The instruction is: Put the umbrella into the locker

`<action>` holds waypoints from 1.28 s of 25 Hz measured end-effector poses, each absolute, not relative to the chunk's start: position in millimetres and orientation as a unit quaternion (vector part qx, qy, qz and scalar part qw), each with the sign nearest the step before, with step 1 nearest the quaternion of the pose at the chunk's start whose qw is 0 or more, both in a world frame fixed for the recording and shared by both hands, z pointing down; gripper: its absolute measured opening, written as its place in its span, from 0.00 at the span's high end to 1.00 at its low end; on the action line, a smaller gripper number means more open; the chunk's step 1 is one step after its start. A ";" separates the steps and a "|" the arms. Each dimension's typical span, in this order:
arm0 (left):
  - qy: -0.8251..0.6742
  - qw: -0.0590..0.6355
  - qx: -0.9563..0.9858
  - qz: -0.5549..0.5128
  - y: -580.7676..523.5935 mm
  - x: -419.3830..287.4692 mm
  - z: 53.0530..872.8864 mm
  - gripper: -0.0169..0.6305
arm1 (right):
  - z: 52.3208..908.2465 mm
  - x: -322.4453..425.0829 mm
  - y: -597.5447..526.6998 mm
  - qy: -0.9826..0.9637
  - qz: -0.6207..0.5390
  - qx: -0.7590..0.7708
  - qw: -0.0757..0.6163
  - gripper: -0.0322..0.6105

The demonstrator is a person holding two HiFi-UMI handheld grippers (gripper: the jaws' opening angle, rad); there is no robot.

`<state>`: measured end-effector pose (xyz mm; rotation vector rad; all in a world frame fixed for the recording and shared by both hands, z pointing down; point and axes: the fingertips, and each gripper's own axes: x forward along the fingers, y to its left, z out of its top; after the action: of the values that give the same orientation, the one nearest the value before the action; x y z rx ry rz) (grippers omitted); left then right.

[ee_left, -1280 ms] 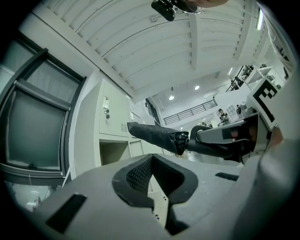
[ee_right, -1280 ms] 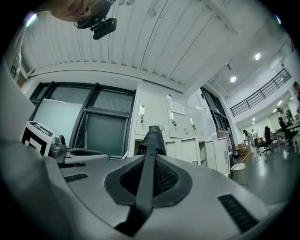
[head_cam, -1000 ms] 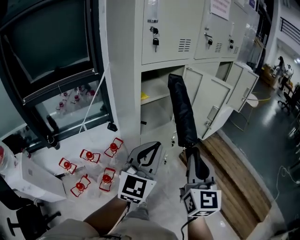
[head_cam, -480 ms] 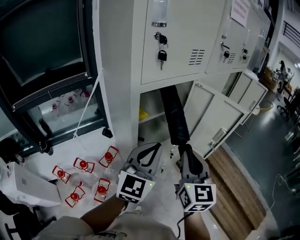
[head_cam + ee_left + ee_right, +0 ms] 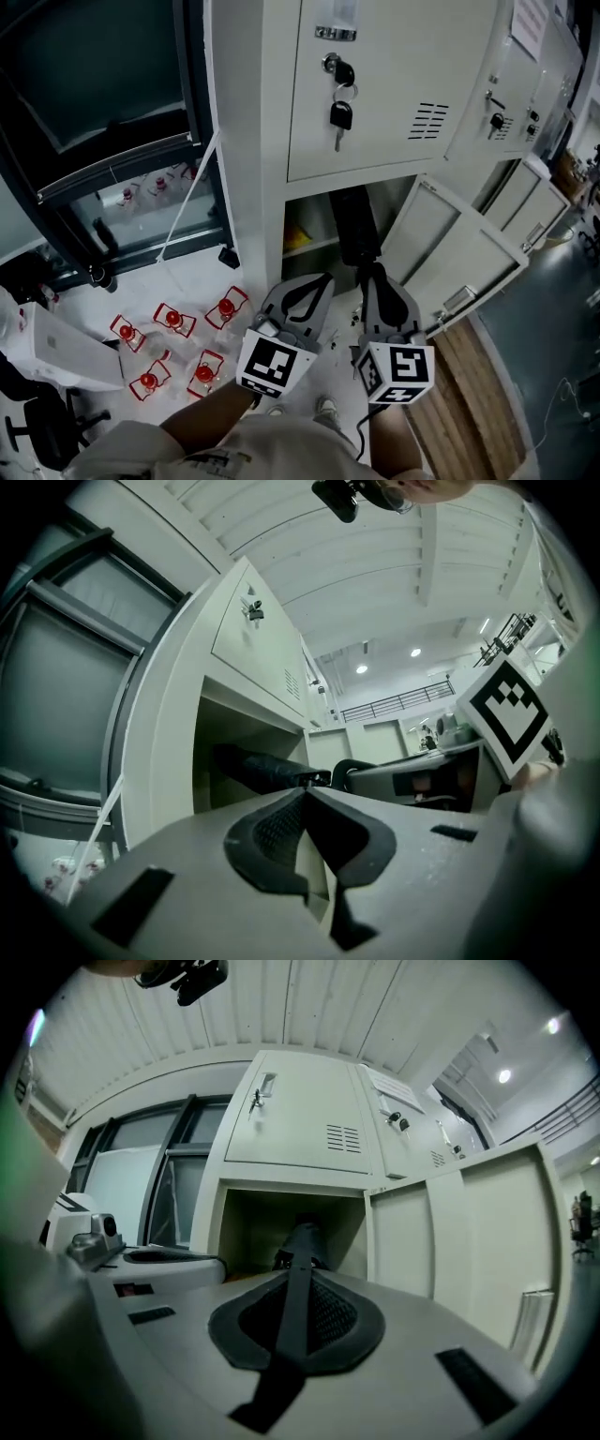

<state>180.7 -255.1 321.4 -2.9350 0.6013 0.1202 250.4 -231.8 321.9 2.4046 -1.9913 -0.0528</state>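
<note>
- Your right gripper (image 5: 375,274) pinches the umbrella (image 5: 353,225) — its far end, ahead of the jaws, has just slid into the locker (image 5: 274,216).
- Your left gripper (image 5: 317,283) is pressed together, holding nothing — push the umbrella deeper.

Red-capped containers (image 5: 173,319) on white floor (image 5: 183,277)

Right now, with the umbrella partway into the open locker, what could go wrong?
The right claw grips the umbrella only by its narrow end, so the long body could droop or twist loose. Its tip might catch on the shelf inside. The open door stands close beside the claw and could be bumped.
</note>
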 end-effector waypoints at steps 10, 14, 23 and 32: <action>0.308 0.057 -0.949 0.034 -301.3 214.3 323.0 0.96 | 326.5 289.2 -307.7 -0.712 0.002 0.702 0.016 0.93; 0.347 0.053 -0.936 0.028 -317.1 224.4 326.6 0.96 | 330.0 296.7 -335.1 -0.734 0.004 0.679 0.019 0.93; 0.415 0.027 -0.909 0.014 -351.3 226.2 337.0 0.96 | 348.5 296.3 -389.8 -0.765 0.027 0.643 0.036 0.93; 0.446 0.006 -0.895 0.009 -369.8 225.8 347.2 0.96 | 357.2 284.4 -422.2 -0.779 0.034 0.622 0.071 0.93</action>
<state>225.8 -369.8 347.2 -2.8000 1.3969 0.0273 284.4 -422.2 357.2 1.8686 -2.3432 0.1022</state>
